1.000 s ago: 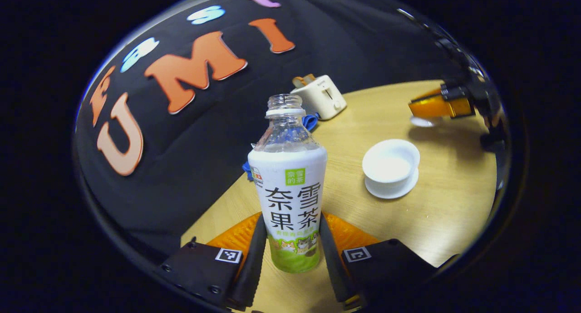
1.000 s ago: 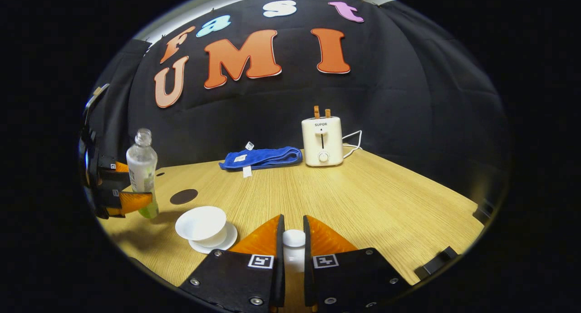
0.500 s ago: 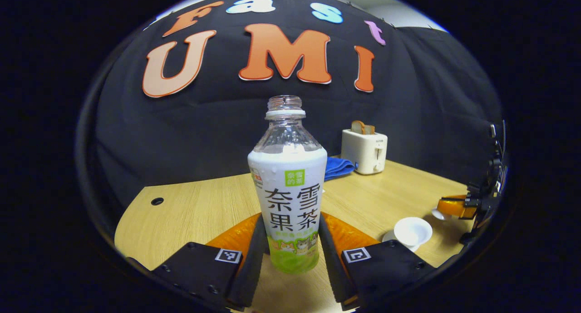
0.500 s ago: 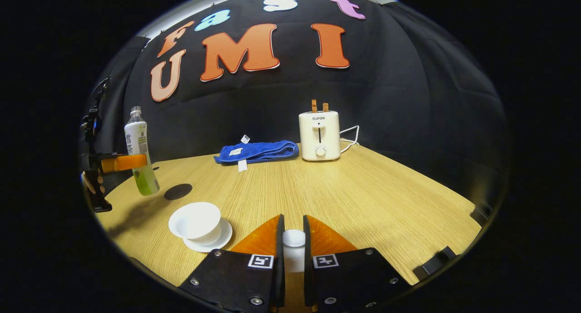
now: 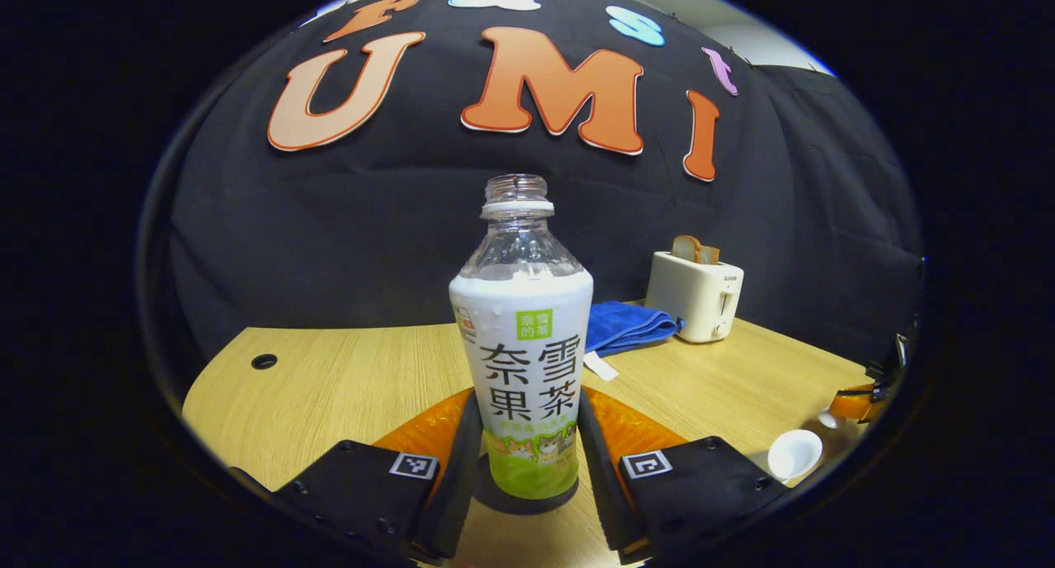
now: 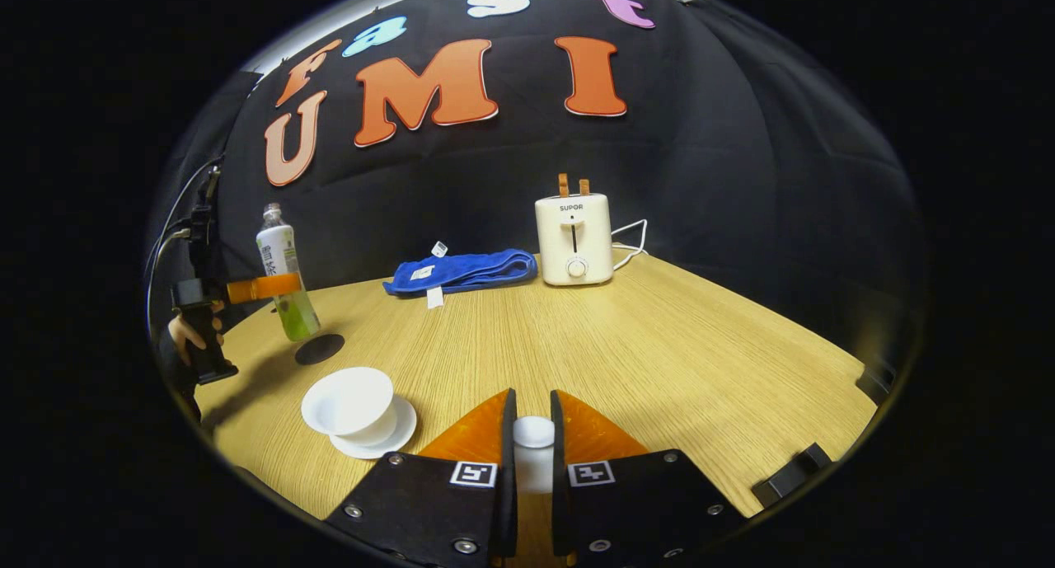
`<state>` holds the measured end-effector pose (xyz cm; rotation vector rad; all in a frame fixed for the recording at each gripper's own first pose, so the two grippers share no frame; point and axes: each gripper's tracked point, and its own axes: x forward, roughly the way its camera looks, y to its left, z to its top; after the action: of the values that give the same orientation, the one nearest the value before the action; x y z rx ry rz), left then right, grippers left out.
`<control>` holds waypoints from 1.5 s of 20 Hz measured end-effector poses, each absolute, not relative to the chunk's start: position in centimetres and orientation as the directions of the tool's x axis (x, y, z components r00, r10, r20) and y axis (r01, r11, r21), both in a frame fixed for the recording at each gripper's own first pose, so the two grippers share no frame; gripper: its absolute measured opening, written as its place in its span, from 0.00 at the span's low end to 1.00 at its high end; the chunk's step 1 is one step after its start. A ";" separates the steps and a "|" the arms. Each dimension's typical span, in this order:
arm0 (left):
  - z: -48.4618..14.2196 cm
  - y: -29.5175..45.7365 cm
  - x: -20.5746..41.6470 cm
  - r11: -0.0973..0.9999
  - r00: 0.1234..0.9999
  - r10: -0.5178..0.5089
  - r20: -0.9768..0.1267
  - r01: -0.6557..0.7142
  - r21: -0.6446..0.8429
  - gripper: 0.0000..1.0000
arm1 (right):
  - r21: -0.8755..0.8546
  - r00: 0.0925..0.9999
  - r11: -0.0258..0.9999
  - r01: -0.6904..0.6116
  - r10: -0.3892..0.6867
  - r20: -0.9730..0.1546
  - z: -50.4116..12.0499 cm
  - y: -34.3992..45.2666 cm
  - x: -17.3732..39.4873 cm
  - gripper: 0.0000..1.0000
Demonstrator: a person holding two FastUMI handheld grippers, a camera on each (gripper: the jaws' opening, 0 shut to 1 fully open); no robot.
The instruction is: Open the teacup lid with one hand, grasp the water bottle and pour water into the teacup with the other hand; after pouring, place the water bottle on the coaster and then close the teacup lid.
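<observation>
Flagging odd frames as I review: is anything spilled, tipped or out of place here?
Nothing stands out. The water bottle is upright in the left gripper above the coaster; the teacup sits open on its saucer; the right gripper holds the lid. No spill shows on the table.

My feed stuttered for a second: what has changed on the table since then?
The left gripper swung the bottle upright, away from the teacup, and carried it over the coaster, just above it or touching. It stays clamped on the bottle. The right gripper still holds the lid beside the open teacup; toaster and blue cloth unmoved.
</observation>
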<state>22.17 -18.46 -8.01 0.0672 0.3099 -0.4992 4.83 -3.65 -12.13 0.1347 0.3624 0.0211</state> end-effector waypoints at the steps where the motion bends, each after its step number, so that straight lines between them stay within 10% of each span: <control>1: -8.5 -18.4 22.5 0.880 0.833 -0.453 -0.316 0.474 -0.014 0.67 | 0.136 0.934 0.991 0.003 0.045 -0.354 -12.2 -3.6 4.9 0.17; 17: -10.2 -18.0 22.1 0.888 0.830 -0.443 -0.339 0.457 -0.042 0.72 | 0.121 0.942 0.993 -0.003 0.044 -0.332 -11.6 -3.6 4.8 0.17; 25: -10.7 -17.2 19.6 0.894 0.831 -0.430 -0.352 0.446 -0.038 0.99 | 0.101 0.951 0.995 0.010 0.022 -0.308 -11.2 -3.8 4.6 0.17; 30: -9.0 -15.2 15.6 0.907 0.859 -0.403 -0.316 0.420 -0.012 0.98 | 0.122 0.938 0.992 0.043 0.002 -0.346 -11.9 -4.6 4.3 0.17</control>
<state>15.64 -15.17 -9.04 0.0577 0.3193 -0.4322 4.26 -4.61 -11.86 0.1284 0.3532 -0.0211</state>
